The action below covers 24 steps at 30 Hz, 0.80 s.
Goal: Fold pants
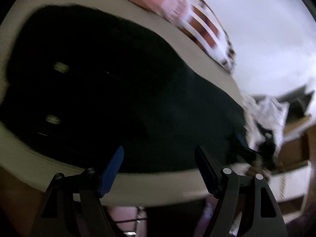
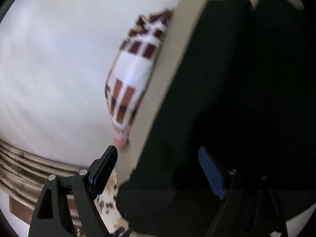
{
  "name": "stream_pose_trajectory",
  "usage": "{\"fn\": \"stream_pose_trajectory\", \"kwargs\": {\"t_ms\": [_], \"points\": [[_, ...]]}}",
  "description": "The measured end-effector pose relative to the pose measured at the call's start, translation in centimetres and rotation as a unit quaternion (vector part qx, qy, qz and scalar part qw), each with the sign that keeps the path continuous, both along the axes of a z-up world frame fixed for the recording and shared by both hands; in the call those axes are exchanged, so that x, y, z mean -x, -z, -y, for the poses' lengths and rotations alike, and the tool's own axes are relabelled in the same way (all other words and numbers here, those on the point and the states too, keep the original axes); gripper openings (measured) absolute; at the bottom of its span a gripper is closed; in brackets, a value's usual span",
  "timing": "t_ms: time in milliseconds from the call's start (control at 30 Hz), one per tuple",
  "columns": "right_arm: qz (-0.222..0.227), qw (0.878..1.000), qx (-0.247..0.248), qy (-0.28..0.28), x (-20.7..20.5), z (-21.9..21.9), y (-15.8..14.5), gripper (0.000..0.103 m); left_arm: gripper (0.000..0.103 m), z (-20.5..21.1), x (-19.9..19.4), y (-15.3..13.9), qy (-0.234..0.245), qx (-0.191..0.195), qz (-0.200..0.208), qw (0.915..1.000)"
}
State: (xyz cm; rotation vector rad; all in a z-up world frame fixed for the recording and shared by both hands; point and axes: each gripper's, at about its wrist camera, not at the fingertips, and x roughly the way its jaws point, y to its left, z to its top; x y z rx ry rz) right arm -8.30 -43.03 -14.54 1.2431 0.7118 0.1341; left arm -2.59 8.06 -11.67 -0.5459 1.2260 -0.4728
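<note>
Dark pants (image 1: 110,83) lie spread flat on a beige bed surface (image 1: 207,63). Two small pale tags (image 1: 60,67) show on the pants at the left. My left gripper (image 1: 159,156) is open and empty, hovering over the near edge of the pants. In the right wrist view the same pants (image 2: 246,98) fill the right side. My right gripper (image 2: 158,156) is open and empty over the pants' edge, with the left finger (image 2: 104,169) off the cloth and the blue-padded finger (image 2: 212,175) over it. Both views are blurred.
A red-and-white checked pillow (image 1: 199,21) lies at the bed's far edge against a white wall (image 1: 266,29); it also shows in the right wrist view (image 2: 132,75). Crumpled white and dark clothing (image 1: 264,118) sits by cardboard boxes (image 1: 296,136). Wooden slats (image 2: 23,167) show at lower left.
</note>
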Motion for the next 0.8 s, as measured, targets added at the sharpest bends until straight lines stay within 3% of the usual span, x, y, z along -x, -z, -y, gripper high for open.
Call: {"fn": "stream_pose_trajectory", "kwargs": {"t_ms": [67,133,233,300,333,367,400,433,567,667,800], "points": [[-0.026,0.999,-0.004,-0.022,-0.1,-1.2,1.1,0.082,0.075,1.5,0.0,0.1,0.022,0.033,-0.012,0.9991],[-0.024,0.999,0.018,-0.031,-0.7,-2.4,1.1,0.083,0.075,2.3,0.0,0.0,0.027,0.053,-0.023,0.9980],[-0.014,0.997,-0.005,-0.072,-2.1,-4.8,1.1,0.083,0.075,2.7,-0.2,0.0,0.015,0.090,-0.038,0.9951],[-0.022,0.994,0.005,-0.106,-3.1,-7.1,1.5,0.082,0.075,3.3,-0.5,0.3,0.011,0.108,-0.057,0.9924],[-0.014,0.993,0.013,-0.115,-3.4,-8.0,1.3,0.072,0.075,3.5,-0.7,0.5,0.005,0.118,-0.069,0.9906],[-0.008,0.992,0.015,-0.127,-4.0,-8.8,1.2,0.041,0.075,3.7,-1.0,0.6,0.001,0.128,-0.082,0.9884],[-0.009,0.990,0.017,-0.142,-4.3,-9.4,1.1,0.019,0.075,3.9,-1.1,0.8,-0.001,0.137,-0.092,0.9862],[-0.013,0.988,0.013,-0.151,-4.5,-9.8,1.2,0.009,0.075,4.3,-1.1,1.0,-0.002,0.146,-0.102,0.9840],[0.010,0.990,-0.037,-0.135,-4.0,-8.8,0.9,0.009,0.075,6.9,-1.6,1.2,0.003,0.158,-0.129,0.9789],[0.018,0.989,-0.058,-0.131,-4.3,-8.6,0.0,0.009,0.075,8.4,-2.2,1.7,-0.022,0.166,-0.137,0.9762],[0.027,0.988,-0.070,-0.132,-4.9,-8.7,-1.4,0.009,0.075,9.5,-3.5,1.8,-0.064,0.167,-0.119,0.9768]]}}
